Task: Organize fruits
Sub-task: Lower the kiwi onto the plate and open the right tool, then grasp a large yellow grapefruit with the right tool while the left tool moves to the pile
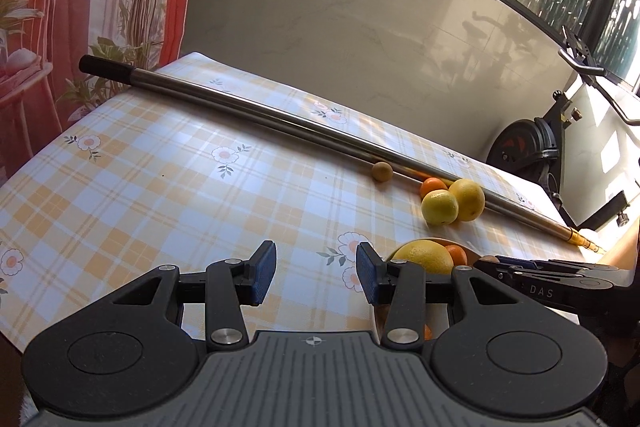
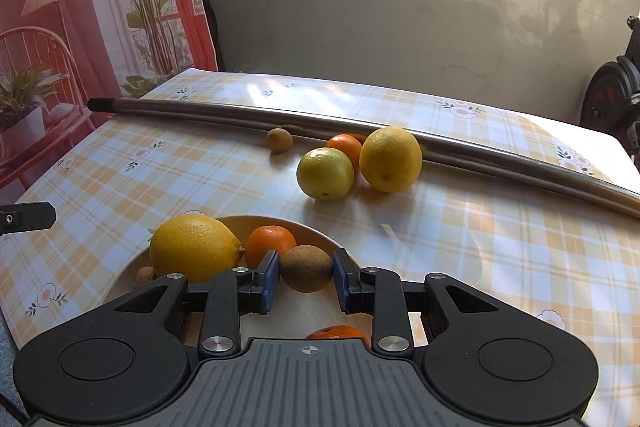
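My right gripper [image 2: 306, 281] is shut on a brown kiwi [image 2: 306, 268] and holds it just above a cream bowl [image 2: 320, 233]. In the bowl lie a large lemon [image 2: 194, 253], an orange [image 2: 270, 245], a small brown fruit [image 2: 145, 275] and another orange [image 2: 338, 333]. Beyond the bowl, two lemons [image 2: 325, 174] [image 2: 390, 159], an orange [image 2: 345, 146] and a small kiwi [image 2: 279, 139] rest on the checked tablecloth. My left gripper [image 1: 316, 277] is open over bare cloth, left of the bowl [image 1: 470, 253], with nothing between its blue pads.
A long metal pole [image 2: 360, 131] with a black grip lies across the table behind the loose fruit. A pale wall panel stands at the table's far edge. An exercise bike [image 1: 528, 143] is off the right end. A printed curtain hangs on the left.
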{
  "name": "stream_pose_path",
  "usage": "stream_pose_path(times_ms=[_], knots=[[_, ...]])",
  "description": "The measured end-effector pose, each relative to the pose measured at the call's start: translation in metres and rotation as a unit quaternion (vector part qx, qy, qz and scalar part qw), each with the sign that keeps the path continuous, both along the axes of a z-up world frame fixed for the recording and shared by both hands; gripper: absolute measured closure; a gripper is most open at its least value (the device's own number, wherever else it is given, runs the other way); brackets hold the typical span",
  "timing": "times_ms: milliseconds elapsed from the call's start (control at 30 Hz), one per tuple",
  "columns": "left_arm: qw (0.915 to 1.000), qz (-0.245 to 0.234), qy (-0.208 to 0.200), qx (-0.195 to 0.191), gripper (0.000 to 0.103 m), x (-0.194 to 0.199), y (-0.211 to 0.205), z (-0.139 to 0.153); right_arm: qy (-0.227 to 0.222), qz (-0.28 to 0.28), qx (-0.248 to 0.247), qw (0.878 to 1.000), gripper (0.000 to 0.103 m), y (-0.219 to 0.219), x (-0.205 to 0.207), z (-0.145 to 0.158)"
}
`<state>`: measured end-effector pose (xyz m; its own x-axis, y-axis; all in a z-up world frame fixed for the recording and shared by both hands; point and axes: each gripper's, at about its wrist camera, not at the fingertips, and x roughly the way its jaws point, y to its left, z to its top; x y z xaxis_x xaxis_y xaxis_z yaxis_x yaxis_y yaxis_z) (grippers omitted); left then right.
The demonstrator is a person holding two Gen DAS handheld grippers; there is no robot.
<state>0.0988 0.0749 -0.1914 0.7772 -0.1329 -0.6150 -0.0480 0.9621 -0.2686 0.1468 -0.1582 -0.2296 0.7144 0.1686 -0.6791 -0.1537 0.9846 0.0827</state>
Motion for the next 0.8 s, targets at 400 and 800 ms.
stream_pose_path(times_ms=[400, 800], knots=[[1.0, -0.009, 0.001, 0.004, 0.057, -0.005, -0.005, -0.001, -0.024, -0.001, -0.019, 1.0, 0.074, 0.005, -0.006, 0.01], [0.9993, -0.024, 0.008, 0.026, 0.055, -0.013, -0.023, 0.002, -0.063, -0.045, 0.053, 0.996, 0.071, -0.014, -0.062, 0.028]])
